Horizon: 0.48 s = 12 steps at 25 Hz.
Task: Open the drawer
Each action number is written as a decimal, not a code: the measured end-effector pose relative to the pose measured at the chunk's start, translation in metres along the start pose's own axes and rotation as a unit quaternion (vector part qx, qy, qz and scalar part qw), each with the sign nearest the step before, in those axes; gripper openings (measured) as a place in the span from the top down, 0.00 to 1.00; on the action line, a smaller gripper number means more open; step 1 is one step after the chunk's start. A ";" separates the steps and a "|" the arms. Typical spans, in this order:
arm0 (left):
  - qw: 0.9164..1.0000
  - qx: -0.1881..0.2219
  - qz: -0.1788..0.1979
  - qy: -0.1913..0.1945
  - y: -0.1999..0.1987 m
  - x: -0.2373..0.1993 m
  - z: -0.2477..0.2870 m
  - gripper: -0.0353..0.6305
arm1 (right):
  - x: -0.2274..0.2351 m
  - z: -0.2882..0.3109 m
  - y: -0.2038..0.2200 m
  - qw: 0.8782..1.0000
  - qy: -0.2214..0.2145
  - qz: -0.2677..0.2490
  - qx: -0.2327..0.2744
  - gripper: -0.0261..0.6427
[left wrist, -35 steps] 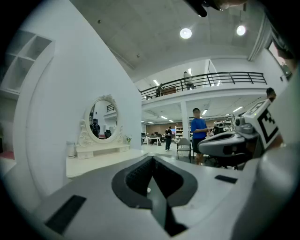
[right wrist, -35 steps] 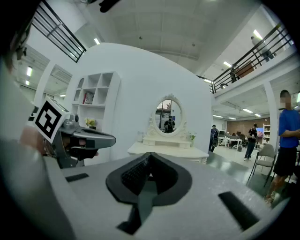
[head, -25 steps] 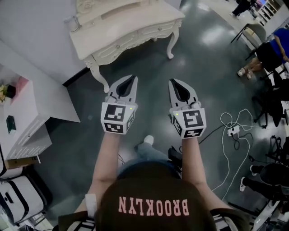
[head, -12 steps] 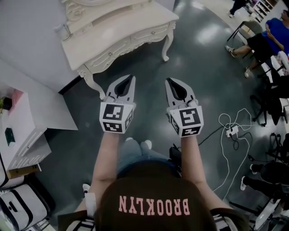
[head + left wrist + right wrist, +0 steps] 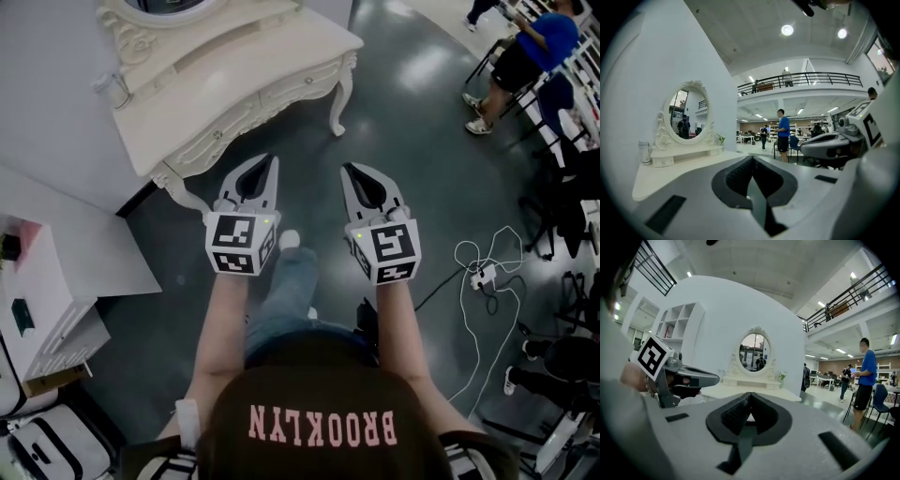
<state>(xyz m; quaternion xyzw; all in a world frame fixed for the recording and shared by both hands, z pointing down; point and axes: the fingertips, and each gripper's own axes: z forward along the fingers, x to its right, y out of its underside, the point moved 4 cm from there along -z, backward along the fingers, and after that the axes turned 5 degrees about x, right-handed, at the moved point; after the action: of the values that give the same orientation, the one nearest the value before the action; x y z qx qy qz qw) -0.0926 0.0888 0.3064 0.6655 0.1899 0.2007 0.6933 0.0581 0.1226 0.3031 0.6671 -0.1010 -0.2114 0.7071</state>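
The person is holding the left gripper (image 5: 274,161) and the right gripper (image 5: 346,169) side by side at the centre of the frame. Each has its jaws pressed together with nothing between them. Both are pointing toward the white dressing table (image 5: 225,66) in the upper left. The drawer (image 5: 302,80) is sitting closed in its front, well apart from the grippers.

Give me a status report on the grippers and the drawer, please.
Left gripper shut, empty. Right gripper shut, empty. Dressing table drawers closed, not yet reached. Only floor between grippers and drawers.
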 end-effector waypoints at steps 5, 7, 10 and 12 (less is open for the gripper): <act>1.000 -0.009 0.000 0.006 0.005 -0.030 0.057 0.94 | 0.029 0.054 0.007 1.000 0.005 0.003 -0.014 0.96; 1.000 -0.013 0.002 0.009 0.006 -0.045 0.081 0.94 | 0.040 0.081 0.009 1.000 0.006 0.005 -0.020 0.96; 1.000 -0.020 0.000 0.012 0.010 -0.070 0.116 0.94 | 0.055 0.122 0.014 0.999 0.007 0.008 -0.032 0.96; 1.000 -0.025 -0.005 0.013 0.013 -0.087 0.136 0.94 | 0.066 0.147 0.018 0.999 0.009 0.012 -0.039 0.96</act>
<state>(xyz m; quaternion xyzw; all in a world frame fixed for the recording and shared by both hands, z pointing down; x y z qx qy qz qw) -0.0942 -0.0724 0.3249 0.6444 0.1968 0.2105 0.7083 0.0569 -0.0378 0.3250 0.6393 -0.0948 -0.2009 0.7361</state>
